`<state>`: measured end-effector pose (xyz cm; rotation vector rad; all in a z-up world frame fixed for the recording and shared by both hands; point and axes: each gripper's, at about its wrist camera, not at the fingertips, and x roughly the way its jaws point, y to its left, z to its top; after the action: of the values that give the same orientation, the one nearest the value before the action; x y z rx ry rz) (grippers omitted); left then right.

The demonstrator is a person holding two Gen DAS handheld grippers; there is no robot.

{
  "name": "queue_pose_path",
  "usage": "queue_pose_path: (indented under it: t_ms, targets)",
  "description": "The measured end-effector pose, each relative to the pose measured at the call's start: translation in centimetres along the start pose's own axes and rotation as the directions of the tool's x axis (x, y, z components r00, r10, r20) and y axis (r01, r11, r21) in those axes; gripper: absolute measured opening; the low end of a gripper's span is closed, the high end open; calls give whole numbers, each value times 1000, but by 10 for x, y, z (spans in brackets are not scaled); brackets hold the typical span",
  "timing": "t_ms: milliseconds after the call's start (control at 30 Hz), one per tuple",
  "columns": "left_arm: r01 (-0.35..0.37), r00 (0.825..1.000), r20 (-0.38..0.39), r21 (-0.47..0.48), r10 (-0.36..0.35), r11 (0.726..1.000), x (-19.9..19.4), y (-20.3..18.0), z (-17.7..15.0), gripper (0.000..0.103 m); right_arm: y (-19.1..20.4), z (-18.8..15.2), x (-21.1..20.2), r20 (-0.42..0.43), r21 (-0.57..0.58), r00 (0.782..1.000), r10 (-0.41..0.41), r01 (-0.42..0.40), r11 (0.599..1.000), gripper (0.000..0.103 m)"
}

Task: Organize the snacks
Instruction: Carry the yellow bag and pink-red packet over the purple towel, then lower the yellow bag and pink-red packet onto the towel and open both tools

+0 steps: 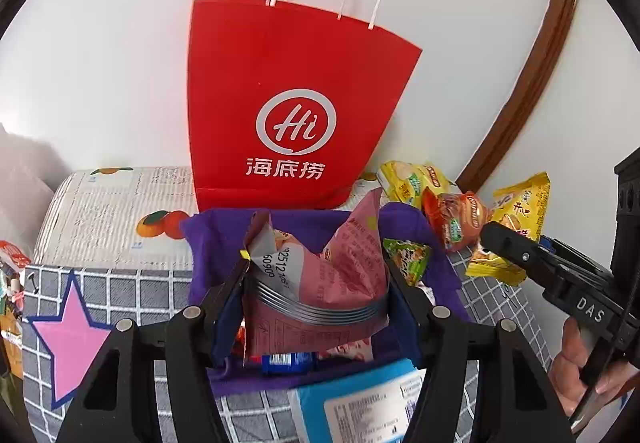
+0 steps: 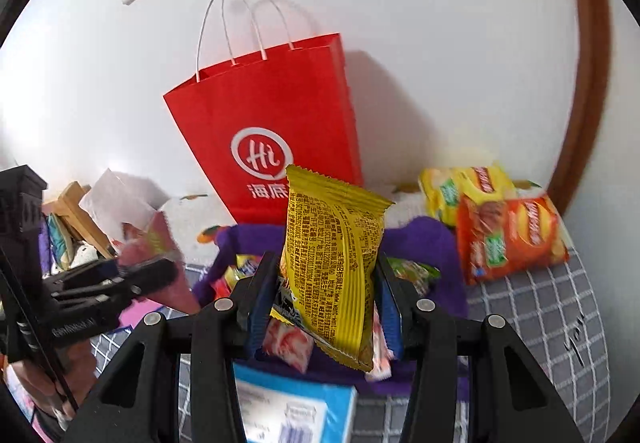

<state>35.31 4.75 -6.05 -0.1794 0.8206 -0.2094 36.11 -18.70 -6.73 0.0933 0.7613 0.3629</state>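
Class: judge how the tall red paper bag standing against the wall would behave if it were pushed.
The red paper bag would probably tip easily: it stands tall and narrow, leaning on the wall. It is likely light, being thin paper with string handles. Its creased sides suggest it would crumple rather than resist.

The red paper bag (image 1: pixel 296 99) against the wall carries a white ring logo reading "Hi", and under it the characters 海底捞; from my right wrist view the same bag (image 2: pixel 276 115) shows "Hi" and only 海底, the rest hidden behind the yellow snack packet (image 2: pixel 336 263). That yellow packet is covered in fine red print, too small for me to read. The pink snack packet (image 1: pixel 320 275) has a grey patch with stamped digits, partly readable as "2512" and "60900". My right hand-held gripper (image 1: pixel 520 255) bears the white letters "DAS" on its black body. The blue box (image 1: pixel 360 403) has a white label, blurred.
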Motion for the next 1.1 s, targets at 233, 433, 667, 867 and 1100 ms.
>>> queue_pose_path:
  t_ms: [233, 433, 667, 867, 1100]
  targets:
    - [-16, 999, -45, -21, 15, 1000, 34, 12, -3, 62, -2, -5, 54, -92, -28, 996, 7, -10, 1000, 46]
    - [-26, 995, -100, -48, 21, 999, 52, 23, -6, 62, -18, -20, 86, -207, -53, 978, -27, 17, 998, 47]
    - [-24, 991, -131, -45, 18, 999, 62, 23, -9, 62, -25, -31, 105, -318, -71, 948, -8, -16, 997, 47]
    - [-30, 991, -133, -41, 24, 999, 60, 21, -9, 62, -13, -43, 119, -384, -115, 923, 7, -55, 992, 47]
    - [-34, 991, -129, -42, 28, 999, 57, 20, -7, 62, -4, -53, 130, -423, -175, 905, -49, -29, 984, 47]
